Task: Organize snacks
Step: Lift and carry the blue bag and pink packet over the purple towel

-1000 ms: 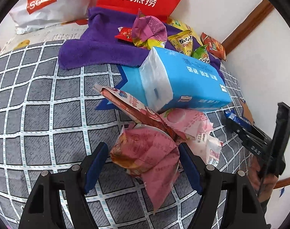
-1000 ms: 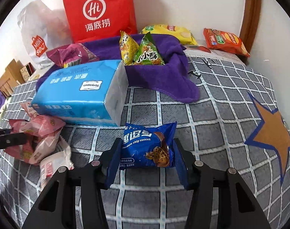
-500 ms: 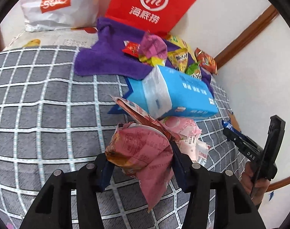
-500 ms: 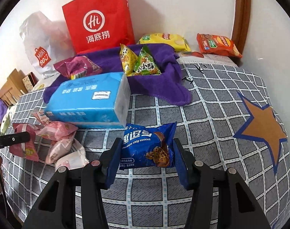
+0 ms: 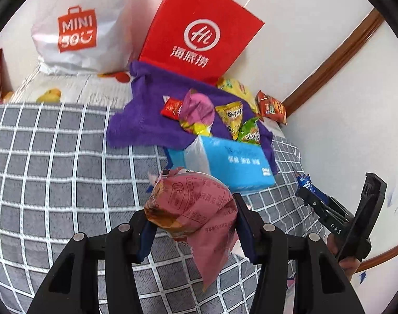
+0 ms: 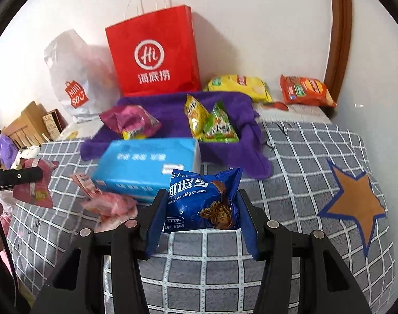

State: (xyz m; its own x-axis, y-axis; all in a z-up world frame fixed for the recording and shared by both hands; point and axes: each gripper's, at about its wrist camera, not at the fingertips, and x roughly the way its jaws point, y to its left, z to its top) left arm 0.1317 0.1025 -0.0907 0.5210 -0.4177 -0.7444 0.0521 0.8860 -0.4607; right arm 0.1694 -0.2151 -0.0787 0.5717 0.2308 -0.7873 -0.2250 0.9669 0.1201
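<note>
Starting at the left, the grey checked bedspread (image 5: 55, 172) lies bare and gives the widest open room; its near edge rolls off below the left gripper (image 5: 192, 223). That gripper points steeply down, its blue pads pressed on either side of a pink snack packet (image 5: 193, 209), which hangs clear of the bedspread with its loose tail drooping. Behind, against the white wall, stand a white Miniso bag (image 5: 81, 28) and a red paper bag (image 5: 199, 31); the purple towel (image 5: 144, 115) in front of the red bag carries several small snack packs. A blue tissue pack (image 6: 149, 164) lies just in front of the towel, and a heap of pink packets (image 6: 107, 204) sits at its near left corner.

Further right, the right gripper (image 6: 201, 218) also tilts downward, clamped on a blue chocolate chip cookie packet (image 6: 203, 201) held above the bedspread. Seen from the left wrist camera, a hand (image 5: 345, 261) grips that tool's handle. To the right the bedspread with an orange star (image 6: 356, 204) is open as far as its curved edge near the wall. A yellow chip bag (image 6: 238, 83) and an orange cracker pack (image 6: 306, 90) lie by the wall, beside the wooden trim (image 6: 340, 39).
</note>
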